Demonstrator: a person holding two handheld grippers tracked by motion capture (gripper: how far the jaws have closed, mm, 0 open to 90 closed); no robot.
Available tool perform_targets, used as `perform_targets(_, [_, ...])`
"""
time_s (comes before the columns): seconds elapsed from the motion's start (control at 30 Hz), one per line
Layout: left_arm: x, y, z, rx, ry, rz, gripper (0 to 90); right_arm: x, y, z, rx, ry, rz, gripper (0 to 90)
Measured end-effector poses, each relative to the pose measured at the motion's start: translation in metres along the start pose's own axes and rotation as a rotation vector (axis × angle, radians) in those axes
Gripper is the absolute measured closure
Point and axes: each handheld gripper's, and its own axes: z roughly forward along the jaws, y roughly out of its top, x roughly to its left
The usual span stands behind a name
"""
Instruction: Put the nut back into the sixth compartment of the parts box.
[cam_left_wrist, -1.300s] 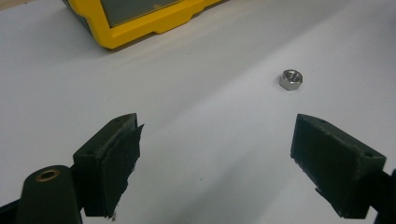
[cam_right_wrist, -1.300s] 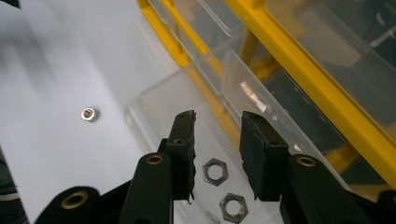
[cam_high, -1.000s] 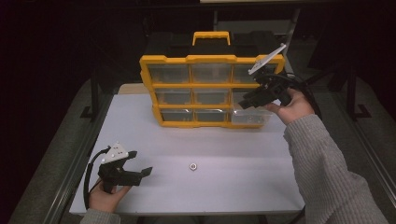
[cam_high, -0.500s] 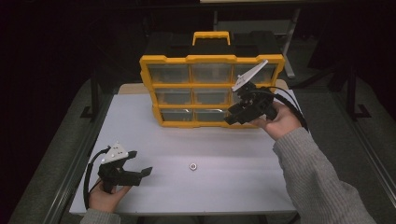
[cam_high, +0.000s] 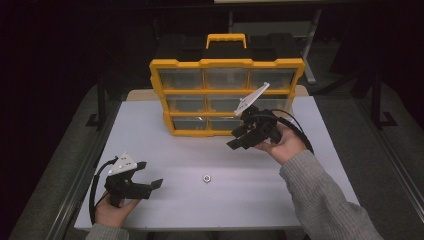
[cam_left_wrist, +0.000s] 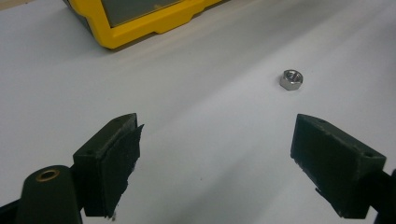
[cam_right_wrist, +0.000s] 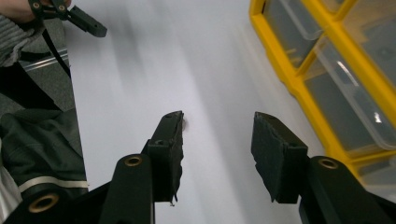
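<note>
A small metal hex nut (cam_high: 205, 177) (cam_left_wrist: 292, 78) lies alone on the white table (cam_high: 150, 130). At the front left my left gripper (cam_high: 151, 173) (cam_left_wrist: 217, 126) rests low with its jaws wide open; the nut sits ahead and to the right of them. My right gripper (cam_high: 239, 139) (cam_right_wrist: 218, 116) hovers in front of the lower right drawers of the yellow organizer (cam_high: 225, 90) (cam_right_wrist: 322, 70) and points toward the table's middle. Its jaws have just been opening, stand apart, and have nothing between them.
The organizer stands upright at the back of the table, with clear drawers and a yellow handle (cam_high: 226, 39) on top. A grey sleeve (cam_high: 320, 195) reaches in from the bottom right. Dark floor and metal frame rails (cam_high: 75, 170) surround the table.
My right gripper has come away from the organizer's right side, moving left and down toward the table's middle, and its jaws stand wider. The left gripper and the nut have stayed put.
</note>
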Motion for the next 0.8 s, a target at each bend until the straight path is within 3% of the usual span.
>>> perform_targets(0.8, [0.0,0.0,0.0,0.002,-0.002,-0.008,15.3,0.021,-0.018,0.083,0.06,0.066,-0.01,50.2])
